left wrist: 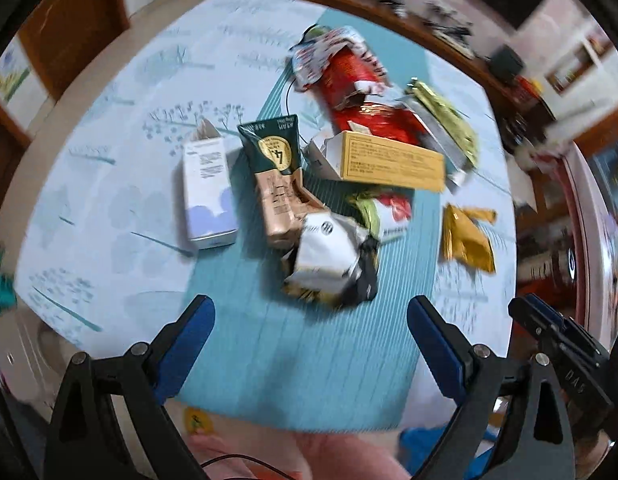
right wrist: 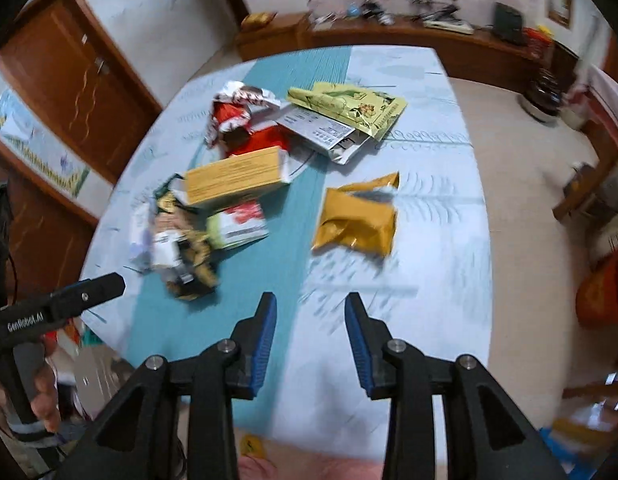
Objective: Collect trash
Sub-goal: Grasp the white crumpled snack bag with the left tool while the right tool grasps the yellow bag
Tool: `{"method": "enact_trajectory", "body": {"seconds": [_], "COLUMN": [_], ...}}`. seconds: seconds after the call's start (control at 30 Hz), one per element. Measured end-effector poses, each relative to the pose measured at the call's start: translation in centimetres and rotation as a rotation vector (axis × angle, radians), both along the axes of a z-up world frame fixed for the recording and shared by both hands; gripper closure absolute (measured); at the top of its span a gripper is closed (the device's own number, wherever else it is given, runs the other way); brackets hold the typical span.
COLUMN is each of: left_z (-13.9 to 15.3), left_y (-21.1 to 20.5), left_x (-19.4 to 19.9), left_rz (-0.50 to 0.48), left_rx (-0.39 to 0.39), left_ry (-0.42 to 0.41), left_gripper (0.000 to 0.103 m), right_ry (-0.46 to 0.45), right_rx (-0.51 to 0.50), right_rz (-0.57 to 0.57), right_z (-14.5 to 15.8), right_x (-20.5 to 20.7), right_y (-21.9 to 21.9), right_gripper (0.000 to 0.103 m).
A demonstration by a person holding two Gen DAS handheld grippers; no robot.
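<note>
On the table (left wrist: 109,184), under a pale blue patterned cloth with one teal band down its middle, the trash lies in a loose heap and can be counted from left to right in the left wrist view. First comes one white carton (left wrist: 207,190) with a lilac cloud print, lying flat and apart from the rest. Beside it lies one green and tan tube (left wrist: 275,176), its lower end touching one crumpled white and black wrapper (left wrist: 333,262). Behind these are one crumpled red and white bag (left wrist: 341,76) and one yellow box (left wrist: 389,158) that rests partly across the red bag. One small packet with red print (left wrist: 393,210) shows below the box. To the right of the box lies one green and gold foil bag (left wrist: 449,124), and farthest right, by itself on the pale cloth, one mustard-yellow pouch (left wrist: 467,242). That makes eight pieces, all on the table, none lifted; blur may hide smaller scraps. The left gripper (left wrist: 311,312) hangs over the near edge of the teal band, its jaws spread wide with nothing between them. The right gripper (right wrist: 311,304) hangs over the near part of the table, short of the mustard-yellow pouch, its jaws parted and holding nothing. In the right wrist view a hand (right wrist: 41,392) grips the handle of the left gripper at the left edge.
</note>
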State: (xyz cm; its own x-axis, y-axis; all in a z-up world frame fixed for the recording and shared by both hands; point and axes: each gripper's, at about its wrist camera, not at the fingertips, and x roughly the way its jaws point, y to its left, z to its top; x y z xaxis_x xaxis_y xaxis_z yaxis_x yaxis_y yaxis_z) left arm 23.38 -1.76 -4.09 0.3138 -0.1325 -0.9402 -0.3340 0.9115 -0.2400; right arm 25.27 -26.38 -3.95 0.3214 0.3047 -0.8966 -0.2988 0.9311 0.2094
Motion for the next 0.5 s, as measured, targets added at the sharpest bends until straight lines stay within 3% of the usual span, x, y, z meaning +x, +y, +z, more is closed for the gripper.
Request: {"method": "enact_trajectory", "body": {"seconds": [0.17, 0.3, 0.5], "left_z": [-2.4, -3.7, -5.3], "left_y": [-1.1, -1.5, -1.4], "left_x": [2.3, 3.2, 4.5], "left_rz": [0.097, 0.148, 0.206], "left_rx": [0.019, 0.044, 0.049], "left_ry": [0.046, 0.067, 0.093], "left_gripper": [0.007, 0.007, 0.007], "right_ry": [-0.039, -0.069, -0.049], "right_rx": [-0.062, -0.086, -0.141], "right_rz": [0.162, 0.263, 0.364], "right_z": [-1.5, -2.6, -5.2], "right_x": [4.5, 6.5, 8.0], "right_y": [0.5, 1.6, 3.3], "right_gripper": [0.057, 0.043, 0.043]}}
